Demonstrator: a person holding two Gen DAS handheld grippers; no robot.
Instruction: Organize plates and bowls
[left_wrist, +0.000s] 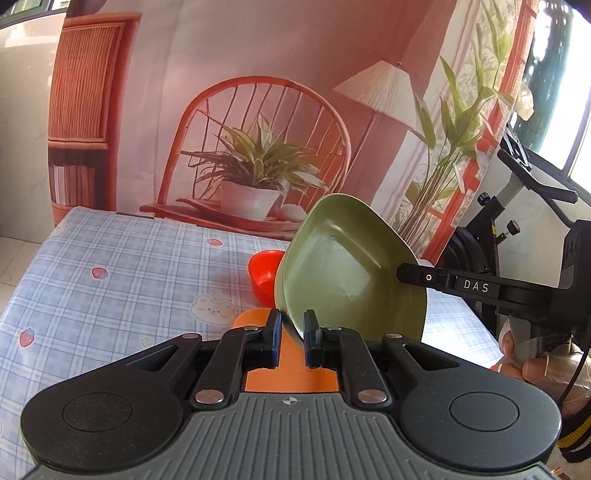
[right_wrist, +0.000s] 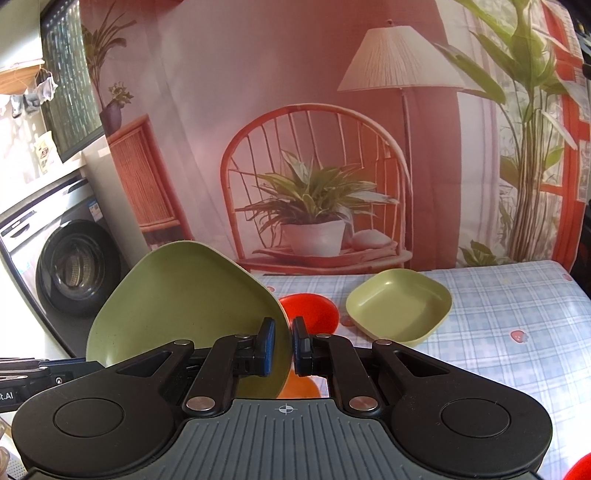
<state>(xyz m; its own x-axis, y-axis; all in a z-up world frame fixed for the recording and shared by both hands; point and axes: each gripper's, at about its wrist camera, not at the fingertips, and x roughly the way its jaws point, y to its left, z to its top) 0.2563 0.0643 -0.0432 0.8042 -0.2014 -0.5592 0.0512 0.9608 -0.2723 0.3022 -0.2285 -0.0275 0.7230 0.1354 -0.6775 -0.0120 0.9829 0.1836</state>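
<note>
The green plate (left_wrist: 351, 273) pinched in the left gripper (left_wrist: 293, 332) looks like smooth plastic with a soft sheen. The red bowl (left_wrist: 264, 273) just beyond it is glossier plastic. Under them, the checked tablecloth (left_wrist: 110, 266) shines like wipe-clean vinyl. Ahead of the right gripper (right_wrist: 284, 343), the green dish (right_wrist: 400, 306) looks matt.

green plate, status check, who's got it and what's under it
Left gripper and right gripper both clamped on green plate, tilted, airborne. Orange plate below, red bowl and green dish beyond.
</note>
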